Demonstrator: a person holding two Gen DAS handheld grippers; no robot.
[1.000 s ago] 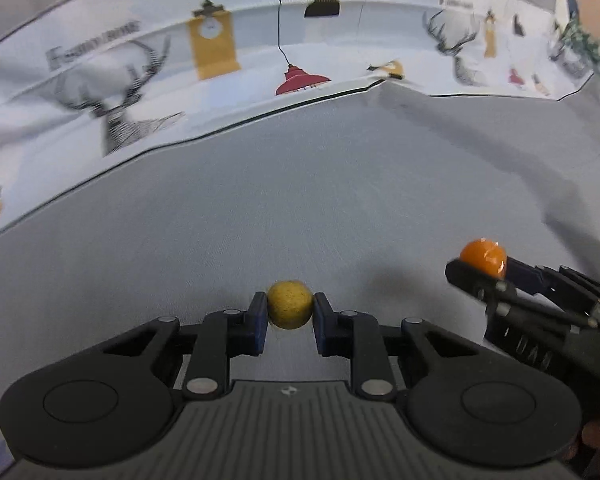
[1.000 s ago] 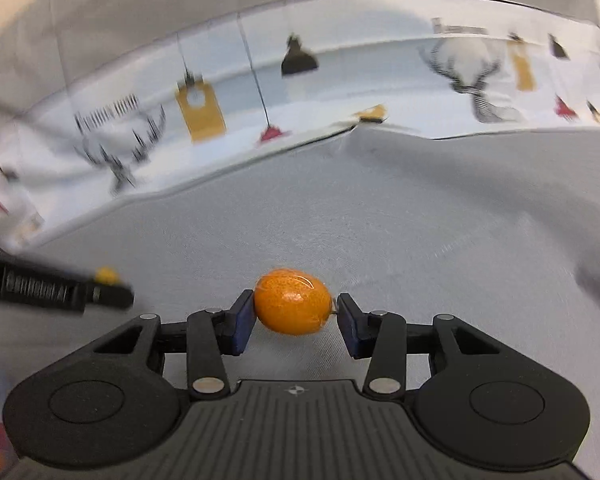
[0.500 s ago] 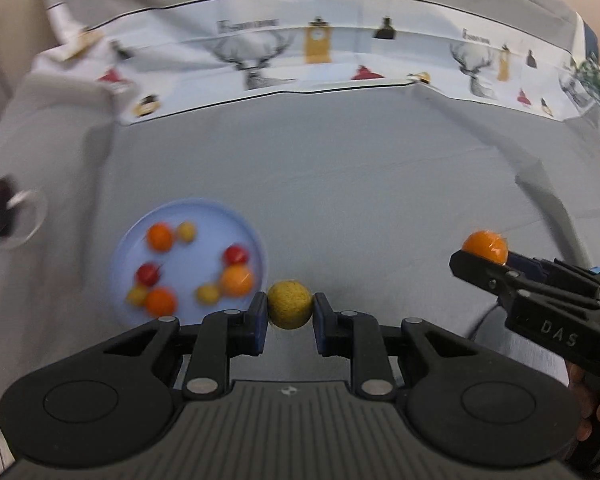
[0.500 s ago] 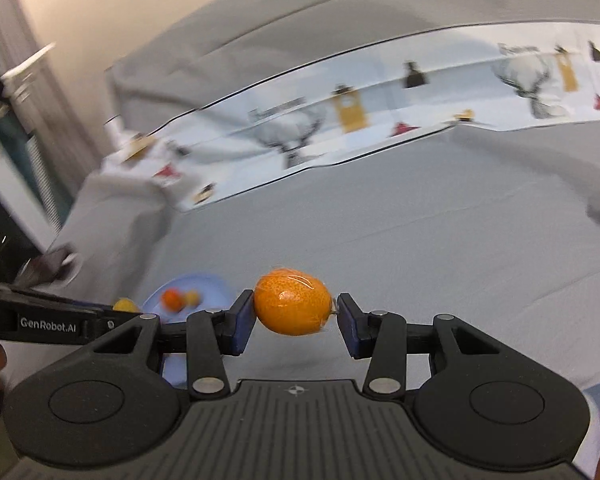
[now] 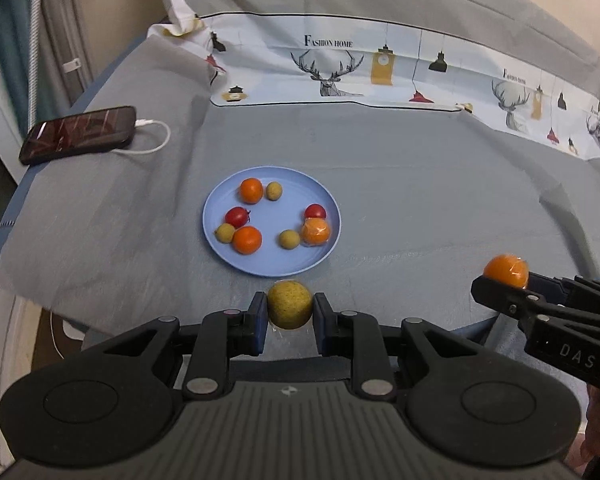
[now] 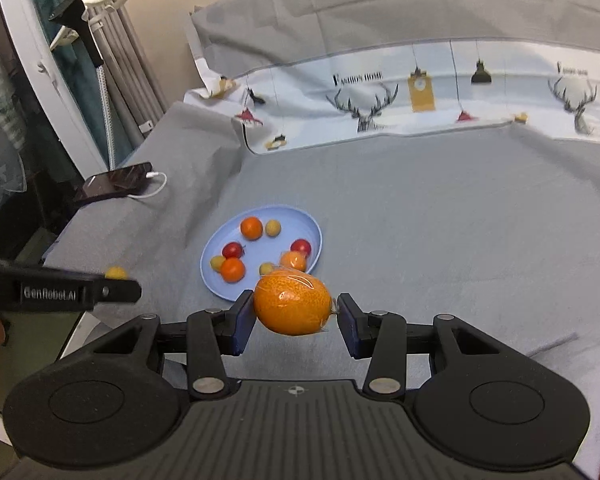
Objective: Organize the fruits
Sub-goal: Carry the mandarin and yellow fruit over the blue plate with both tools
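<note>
A round yellow-green fruit [image 5: 289, 304] is clamped in my left gripper [image 5: 289, 312], just short of the near rim of a blue plate [image 5: 278, 266]. The plate carries several small fruits: oranges, red tomatoes and yellow-green ones. A plastic-wrapped orange [image 6: 293, 303] is clamped in my right gripper [image 6: 294, 318], which hovers over the near right side of the same blue plate [image 6: 220, 292]. In the left wrist view the right gripper [image 5: 500, 286] shows at the right edge with its orange [image 5: 505, 271]. The left gripper [image 6: 116, 286] shows at the left of the right wrist view with its yellow fruit [image 6: 115, 272].
A dark phone [image 5: 80, 134] on a white cable [image 5: 156, 142] lies at the far left of the grey sheet [image 5: 420, 184]. A printed pillowcase [image 5: 380, 68] runs along the back. Curtains and a clamp stand [image 6: 96, 32] are to the left, past the bed's edge.
Both grippers have swung left and risen with their fruits still clamped. The blue plate and then the phone came into view in front of them.
</note>
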